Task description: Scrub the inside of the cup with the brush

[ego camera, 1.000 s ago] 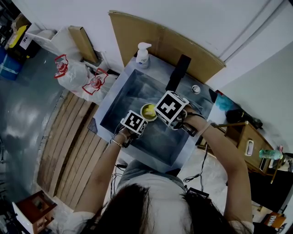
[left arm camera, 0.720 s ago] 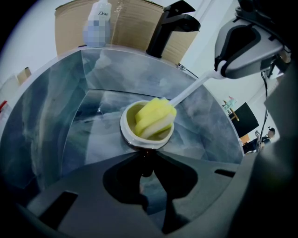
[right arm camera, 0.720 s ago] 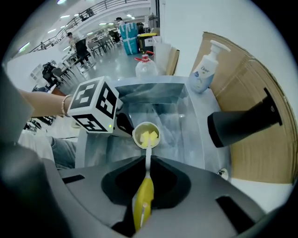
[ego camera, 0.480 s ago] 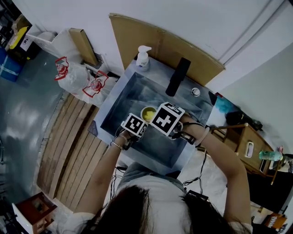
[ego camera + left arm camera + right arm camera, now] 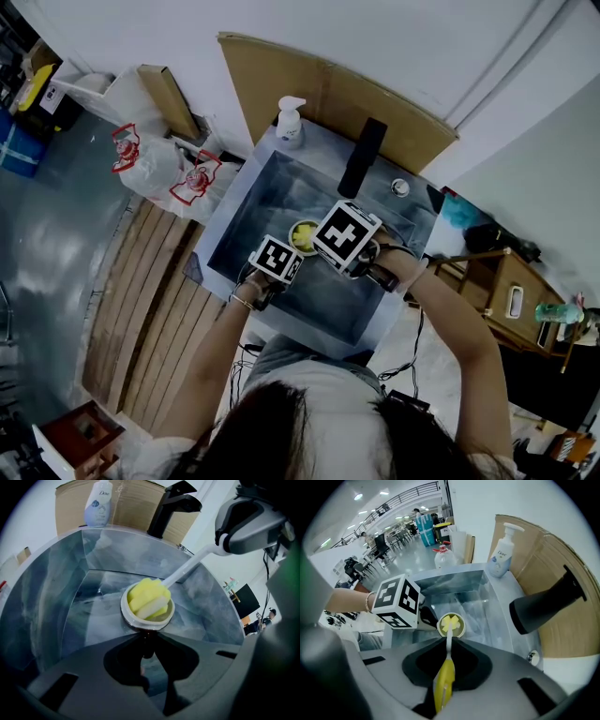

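Observation:
A cup with a white rim hangs low inside the steel sink. My left gripper is shut on the cup's near side, where a dark handle-like part sits between the jaws. The brush's yellow sponge head fills the cup's mouth. Its white shaft runs up and right to my right gripper. That gripper is shut on the brush's yellow grip and points steeply down at the cup. In the head view both marker cubes crowd the cup, and the jaws are hidden under them.
A black faucet stands at the sink's far rim. A white soap pump bottle sits at the far left corner, with cardboard against the wall behind. A small drain knob lies right of the faucet. Wooden slats cover the floor at the left.
My right gripper has shifted slightly toward the cup with the brush, and its cube now covers more of the cup. The left gripper and the cup have stayed put.

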The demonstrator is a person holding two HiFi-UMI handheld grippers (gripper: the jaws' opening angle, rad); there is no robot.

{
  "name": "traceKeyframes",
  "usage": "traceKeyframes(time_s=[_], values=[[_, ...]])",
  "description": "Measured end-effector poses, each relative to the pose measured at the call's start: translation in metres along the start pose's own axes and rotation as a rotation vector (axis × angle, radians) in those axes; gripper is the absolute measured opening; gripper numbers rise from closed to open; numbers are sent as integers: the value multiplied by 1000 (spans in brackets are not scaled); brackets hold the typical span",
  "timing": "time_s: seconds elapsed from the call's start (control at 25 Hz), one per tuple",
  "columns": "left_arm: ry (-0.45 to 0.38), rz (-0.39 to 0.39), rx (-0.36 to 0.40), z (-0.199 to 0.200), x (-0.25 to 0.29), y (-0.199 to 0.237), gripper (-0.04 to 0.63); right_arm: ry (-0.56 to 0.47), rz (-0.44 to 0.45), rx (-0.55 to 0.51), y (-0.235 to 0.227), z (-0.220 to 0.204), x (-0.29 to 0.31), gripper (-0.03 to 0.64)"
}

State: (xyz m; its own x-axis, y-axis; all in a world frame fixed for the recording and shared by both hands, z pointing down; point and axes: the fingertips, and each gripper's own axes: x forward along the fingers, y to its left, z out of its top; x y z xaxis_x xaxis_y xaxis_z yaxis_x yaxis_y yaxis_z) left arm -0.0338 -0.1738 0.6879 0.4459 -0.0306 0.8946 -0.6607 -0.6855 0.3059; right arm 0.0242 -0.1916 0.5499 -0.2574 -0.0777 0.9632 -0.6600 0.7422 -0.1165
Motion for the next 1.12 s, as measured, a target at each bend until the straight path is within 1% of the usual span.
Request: traceKeyframes(time_s=[0.24, 0.4, 0.64, 0.84, 1.0, 1.12], values=[[0, -2, -1, 1, -1, 0, 74, -26, 11, 68, -11, -2, -1, 48], [0, -2, -1, 1, 0, 0, 74, -30, 3, 104, -16, -9, 1, 48], [2, -3, -3, 0, 0, 0, 74, -17, -17, 114, -16, -20, 3, 48], [3, -10, 4, 0, 1, 0, 74, 1, -21, 97, -8, -27, 9, 48], [11, -20, 3, 0, 1, -1, 74, 8, -11, 97, -1, -31, 11, 48], [20, -25, 5, 0, 1, -2, 74, -8, 6, 120, 2, -32, 11, 48]])
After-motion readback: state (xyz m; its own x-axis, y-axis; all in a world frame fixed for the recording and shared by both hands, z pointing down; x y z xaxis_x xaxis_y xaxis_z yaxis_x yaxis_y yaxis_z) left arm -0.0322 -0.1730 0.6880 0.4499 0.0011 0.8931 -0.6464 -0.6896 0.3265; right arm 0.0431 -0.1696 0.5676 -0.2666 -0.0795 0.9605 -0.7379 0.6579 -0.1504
